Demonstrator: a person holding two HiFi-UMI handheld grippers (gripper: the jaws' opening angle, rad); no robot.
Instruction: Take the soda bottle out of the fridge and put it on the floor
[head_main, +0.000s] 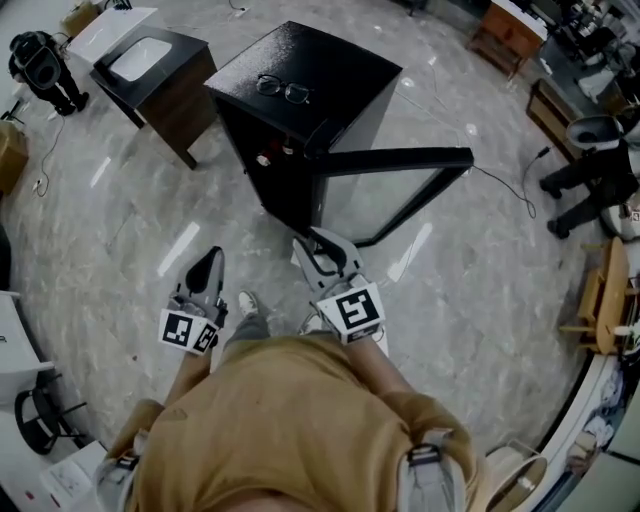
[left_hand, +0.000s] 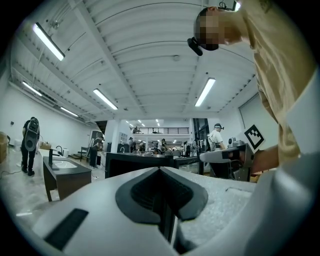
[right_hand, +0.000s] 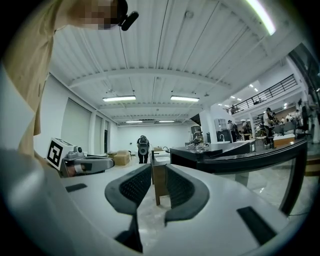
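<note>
The soda bottle was not yet out. In the head view only a small reddish spot and a pale glint showed inside the dark opening of the fridge, too small to call a bottle with any certainty. The black fridge stood on the floor, its glass door swung wide toward the person's right, and a pair of glasses lay on its top.

The step in hand looked like the approach, with the door already open and nothing picked up. The right hand-held gripper pointed at the opening from just in front of it. Its jaws stood a little apart with only floor showing between them. The left hand-held gripper hung beside it, well short of the fridge, its pads pressed together on nothing.

The next move would probably call for crouching, spreading the right jaws wider than the bottle's body, reaching past the door frame and closing on the bottle while it stood upright.

Only the head view showed the fridge's interior and how both tools stood relative to it. The right gripper view settled the narrow gap at the right hand-held gripper and caught the fridge top edge-on. The left gripper view showed the left hand-held gripper shut, and a dark sink surface off to its left.
</note>
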